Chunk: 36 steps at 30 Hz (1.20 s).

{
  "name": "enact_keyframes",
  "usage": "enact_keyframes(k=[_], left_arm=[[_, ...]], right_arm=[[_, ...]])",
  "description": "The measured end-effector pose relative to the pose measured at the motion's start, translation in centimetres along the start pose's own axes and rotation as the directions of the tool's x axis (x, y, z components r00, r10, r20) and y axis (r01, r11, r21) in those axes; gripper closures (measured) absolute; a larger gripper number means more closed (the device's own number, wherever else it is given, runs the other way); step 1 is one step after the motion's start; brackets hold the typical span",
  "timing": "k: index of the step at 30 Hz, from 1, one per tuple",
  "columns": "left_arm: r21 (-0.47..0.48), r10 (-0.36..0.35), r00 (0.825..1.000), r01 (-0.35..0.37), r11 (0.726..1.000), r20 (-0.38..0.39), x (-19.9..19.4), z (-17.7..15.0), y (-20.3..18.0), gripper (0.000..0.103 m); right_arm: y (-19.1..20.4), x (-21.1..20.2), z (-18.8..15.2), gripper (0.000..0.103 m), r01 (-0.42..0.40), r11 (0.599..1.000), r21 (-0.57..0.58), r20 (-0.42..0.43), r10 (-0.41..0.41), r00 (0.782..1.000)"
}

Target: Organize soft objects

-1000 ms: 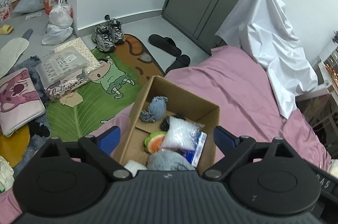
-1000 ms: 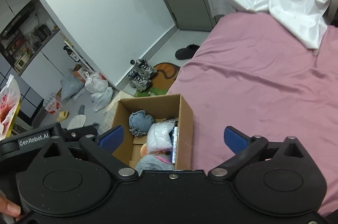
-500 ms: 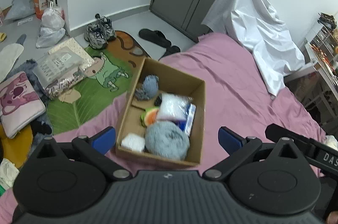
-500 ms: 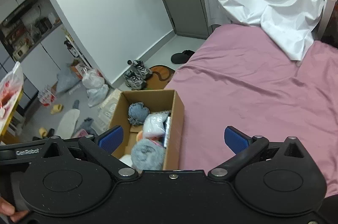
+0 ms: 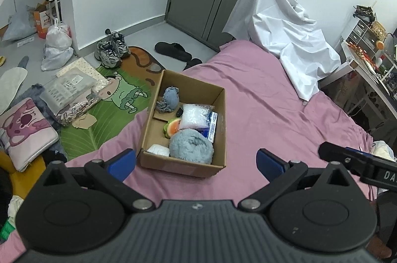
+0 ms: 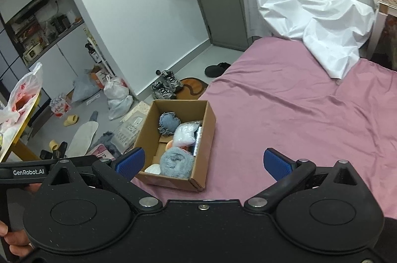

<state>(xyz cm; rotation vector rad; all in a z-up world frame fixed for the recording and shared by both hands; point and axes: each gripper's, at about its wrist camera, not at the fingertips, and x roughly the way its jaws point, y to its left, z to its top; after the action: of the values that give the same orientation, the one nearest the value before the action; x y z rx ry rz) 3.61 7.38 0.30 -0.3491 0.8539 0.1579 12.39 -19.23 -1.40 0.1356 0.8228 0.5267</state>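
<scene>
An open cardboard box (image 5: 220,114) stands on the pink bed near its left edge; it also shows in the right wrist view (image 6: 209,124). Inside lie a fluffy grey-blue roll (image 5: 191,146), a blue denim heart (image 5: 169,99), a white crinkly bag (image 5: 194,116), an orange and green soft toy (image 5: 171,127) and a small white piece (image 5: 158,150). My left gripper (image 5: 196,161) is open and empty, held back above the box's near side. My right gripper (image 6: 203,162) is open and empty, above and to the right of the box.
The pink bedsheet (image 5: 273,119) stretches to the right, with a white sheet draped over something (image 5: 285,40) at its far end. The floor on the left holds shoes (image 5: 111,49), slippers (image 5: 173,49), bags, a green cartoon mat (image 5: 99,119) and packets. A cluttered shelf (image 5: 367,47) stands far right.
Both grippers have pulled back and up from the box, which now looks smaller and shows whole in both views. Nothing in the box has moved.
</scene>
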Motion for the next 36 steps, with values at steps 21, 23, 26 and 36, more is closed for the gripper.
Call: enact_keyframes(k=[21,23,26,36], left_arm=[[0.054,-0.022,0.999,0.02,0.998,0.036,-3.6,-4.3,-1.3,0.001],[0.064,-0.02,0.999,0.018,0.998,0.036,-3.5,-4.8,-1.4,0.001],[0.062,-0.025,0.999,0.023,0.998,0.029,-3.5,-5.5,-1.4,0.001],[0.081,-0.016,0.999,0.013,0.997,0.034,-3.8,-6.7,-1.9,0.001]], right_arm=[[-0.7,-5.2,-4.0,0.0,-0.003,0.999,-0.054,0.048,0.005,0.999],[-0.7,-5.4,-4.5,0.0,0.003,0.998,-0.061,0.051,0.001,0.999],[-0.9,-5.3,-5.1,0.0,0.006,0.999,-0.053,0.04,-0.004,0.999],[-1.6,-5.3,-6.6,0.0,0.012,1.0,-0.025,0.022,-0.011,1.0]])
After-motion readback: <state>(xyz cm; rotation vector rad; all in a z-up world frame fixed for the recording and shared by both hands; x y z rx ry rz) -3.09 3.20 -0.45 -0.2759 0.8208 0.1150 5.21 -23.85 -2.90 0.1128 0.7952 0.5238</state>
